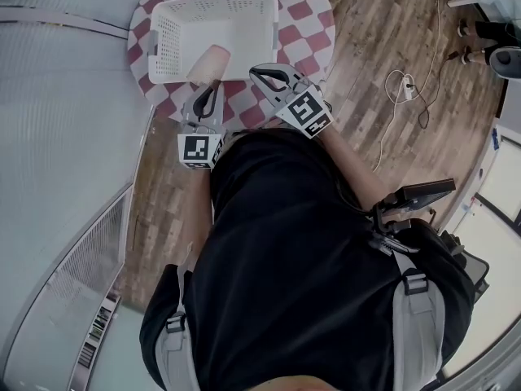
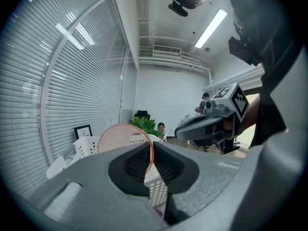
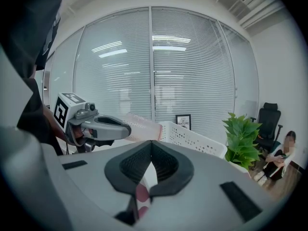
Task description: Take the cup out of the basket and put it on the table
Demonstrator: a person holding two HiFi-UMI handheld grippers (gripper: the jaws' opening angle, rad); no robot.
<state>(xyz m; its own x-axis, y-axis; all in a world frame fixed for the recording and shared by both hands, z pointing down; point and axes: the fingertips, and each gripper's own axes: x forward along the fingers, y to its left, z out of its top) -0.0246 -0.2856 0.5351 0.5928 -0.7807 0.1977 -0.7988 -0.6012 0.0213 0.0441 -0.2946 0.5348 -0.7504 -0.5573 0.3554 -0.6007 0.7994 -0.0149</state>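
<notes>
**Now the cup hangs at the basket's edge, not yet on the table**

The round checked table (image 1: 313,23) carries the white basket (image 1: 244,6), and your two grippers sit at its near side. The pink cup (image 1: 210,62) is neither down in the basket nor on the cloth. It is tipped on its side at the basket's near rim, mouth toward you.

Your left gripper (image 1: 213,88) has it by the wall at the mouth, one jaw inside and one outside. The jaws are almost together, with only that thin wall pinched between them. My guess is you take the rim because the body is too wide to grasp.

Your right gripper (image 1: 254,72) has its jaws together on nothing and waits just beside the left one, likely kept clear.

The head view gives the layout but not the pinch. The left gripper view shows the pink wall between the pads. The right gripper view shows the cup from the side, reaching from the left jaws toward the basket.
</notes>
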